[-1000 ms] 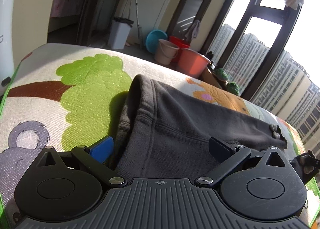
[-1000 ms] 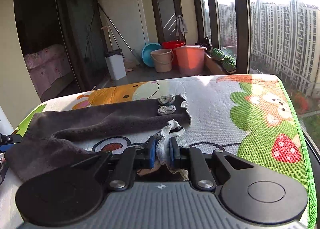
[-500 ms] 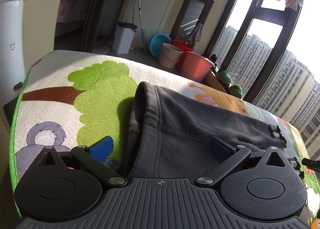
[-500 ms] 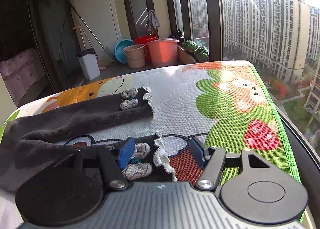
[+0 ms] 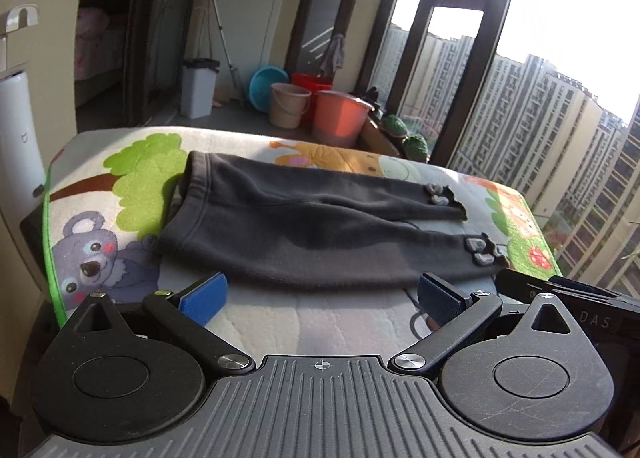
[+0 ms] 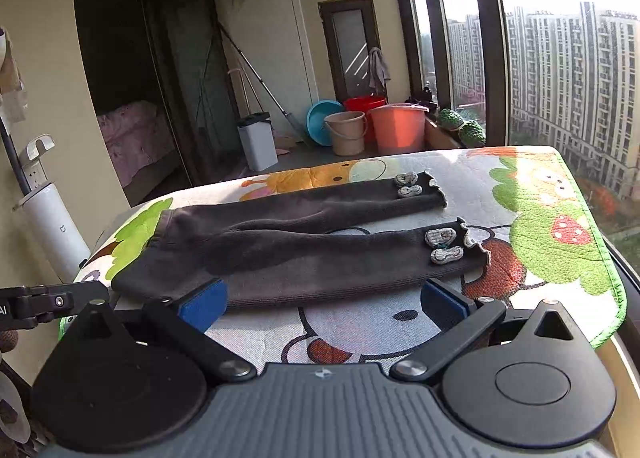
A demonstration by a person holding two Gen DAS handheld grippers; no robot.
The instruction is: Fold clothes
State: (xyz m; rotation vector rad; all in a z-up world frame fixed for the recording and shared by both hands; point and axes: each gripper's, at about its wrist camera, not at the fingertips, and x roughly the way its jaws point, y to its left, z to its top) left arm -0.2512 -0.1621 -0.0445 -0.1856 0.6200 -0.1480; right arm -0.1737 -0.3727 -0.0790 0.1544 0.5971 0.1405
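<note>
Dark grey trousers (image 6: 304,254) lie flat on cartoon-print mat (image 6: 560,193) covering counter, legs side by side, cuffs toward window. Left gripper (image 5: 320,300) fully spread, empty, just short of trousers' near edge. Right gripper (image 6: 322,298) jaws opening, nothing between. Next, we judge: pinch waistband and near cuff together, lift evenly, lay near leg squarely over far leg.

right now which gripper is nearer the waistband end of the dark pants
Left. The left gripper sits open just short of the pants, toward the waistband. The right gripper, jaws opening with nothing between them, is toward the bow-trimmed cuffs.
</note>
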